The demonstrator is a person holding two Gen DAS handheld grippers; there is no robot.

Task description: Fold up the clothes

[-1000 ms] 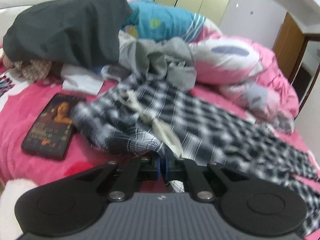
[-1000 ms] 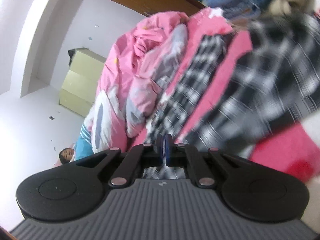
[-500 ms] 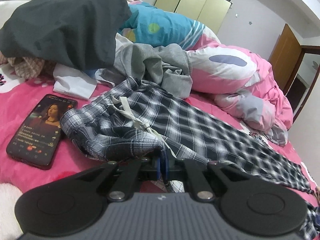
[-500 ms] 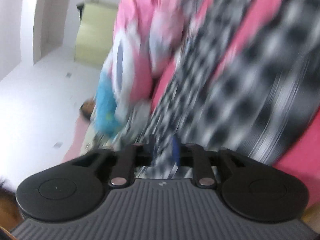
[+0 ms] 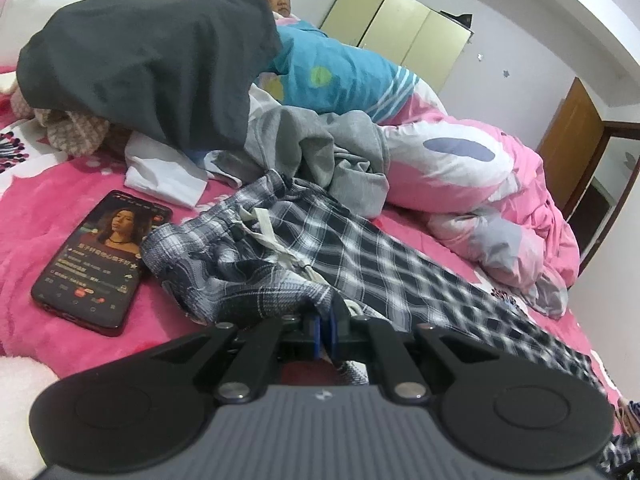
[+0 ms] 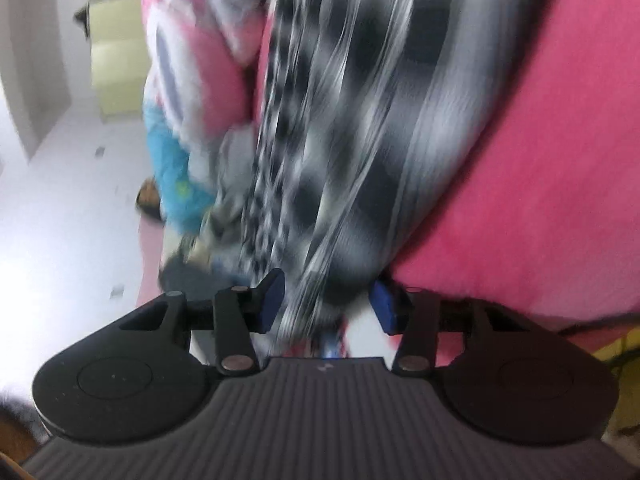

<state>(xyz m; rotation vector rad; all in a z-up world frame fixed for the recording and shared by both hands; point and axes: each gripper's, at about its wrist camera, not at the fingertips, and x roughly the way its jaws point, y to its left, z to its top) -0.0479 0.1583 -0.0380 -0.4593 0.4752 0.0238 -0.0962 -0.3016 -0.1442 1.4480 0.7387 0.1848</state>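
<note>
Black-and-white plaid trousers (image 5: pixel 360 256) with a white drawstring lie spread across the pink bedspread (image 5: pixel 40 208). My left gripper (image 5: pixel 325 328) is shut on a bunched edge of them near the waistband. The right wrist view is heavily blurred. There, my right gripper (image 6: pixel 328 304) is low over a leg of the plaid trousers (image 6: pixel 340 140). Its jaws stand apart with the leg's fabric running between the blue pads (image 6: pixel 272 300). I cannot make out any pad pressing on the cloth.
A lit phone (image 5: pixel 100 260) lies on the bed left of the trousers. Behind them are a dark grey garment (image 5: pixel 152 64), a light grey garment (image 5: pixel 336 148), a person lying in a blue top (image 5: pixel 340 76) and a pink quilt (image 5: pixel 500 184). A wardrobe (image 5: pixel 404 36) stands at the far wall.
My right gripper went from shut to open, rolled, and dropped close to the trouser leg. The left gripper kept its hold, tilting a little.
</note>
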